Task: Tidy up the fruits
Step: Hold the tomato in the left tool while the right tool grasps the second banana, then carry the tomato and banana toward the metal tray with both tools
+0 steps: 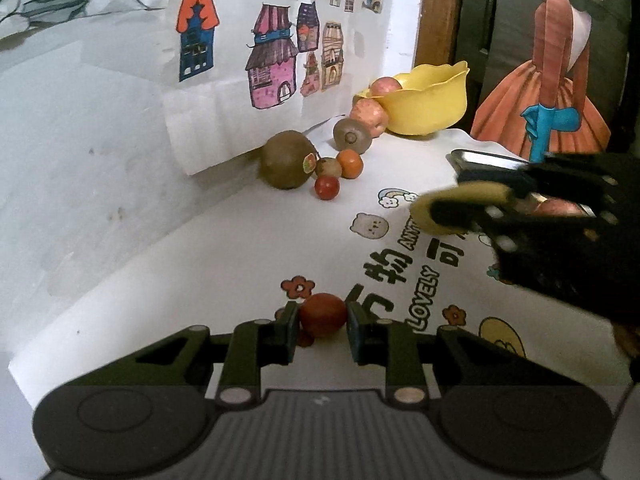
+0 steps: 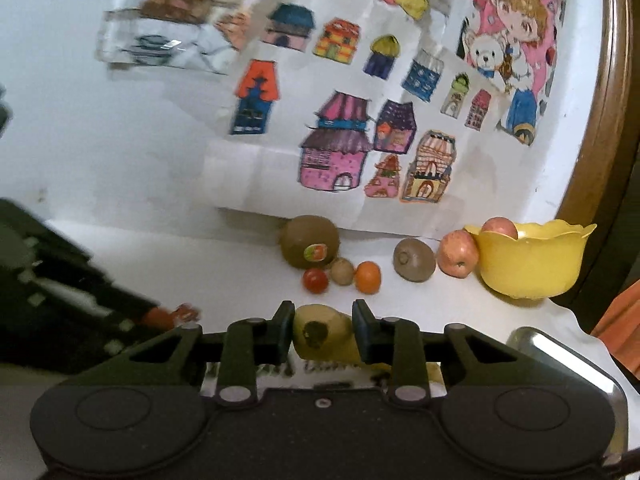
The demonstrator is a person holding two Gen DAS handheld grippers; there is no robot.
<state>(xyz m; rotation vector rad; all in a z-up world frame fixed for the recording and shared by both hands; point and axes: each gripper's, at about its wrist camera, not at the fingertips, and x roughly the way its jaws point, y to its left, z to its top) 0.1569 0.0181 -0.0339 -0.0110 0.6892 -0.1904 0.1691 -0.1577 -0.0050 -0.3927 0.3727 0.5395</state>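
My left tongs (image 1: 322, 326) hold a small red fruit (image 1: 322, 315) between the pads, low over the surface (image 1: 224, 248). It looks smooth and soft, so I squeeze its round middle gently. My right tongs (image 2: 322, 330) grip a yellow fruit (image 2: 320, 330) by its sides; it looks firmer. Farther back, 6 fruits sit loose near the yellow bowl (image 2: 532, 264).

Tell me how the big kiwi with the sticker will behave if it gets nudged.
The big kiwi looks rounded and egg-shaped, so it would probably roll or wobble rather than slide. It lies right next to the small red fruit and the small brown fruit, so a push would likely knock them rolling too.
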